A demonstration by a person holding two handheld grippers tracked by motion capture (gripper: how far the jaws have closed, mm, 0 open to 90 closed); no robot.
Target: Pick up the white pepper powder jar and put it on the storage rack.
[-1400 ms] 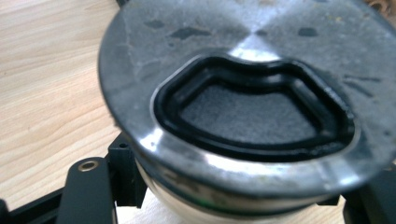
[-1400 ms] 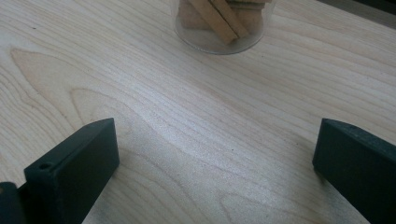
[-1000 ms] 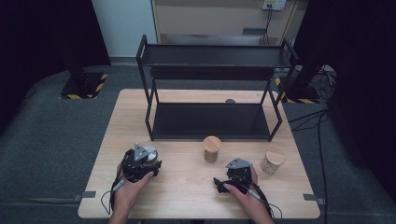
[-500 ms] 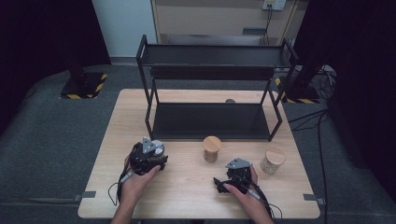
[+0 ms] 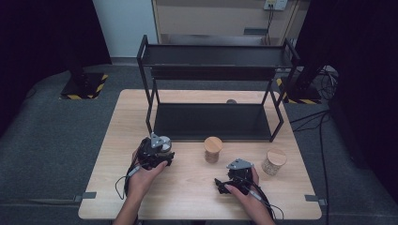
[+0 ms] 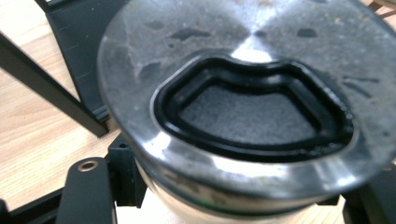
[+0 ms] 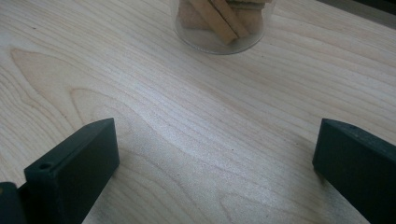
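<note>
A: Status of the left gripper (image 5: 157,151)?
B: Clamped on the metal-lidded jar (image 6: 243,107), held just before the rack (image 5: 213,119) (shelving not yet done).
A: Right gripper (image 7: 215,154)?
B: Jaws spread, empty, resting on the table (image 5: 187,187); two cork-lidded jars (image 5: 213,149) remain unshelved.

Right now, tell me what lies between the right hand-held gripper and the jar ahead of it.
Nothing: in the right gripper view, bare wooden table runs from the open right hand-held gripper to the glass jar.
</note>
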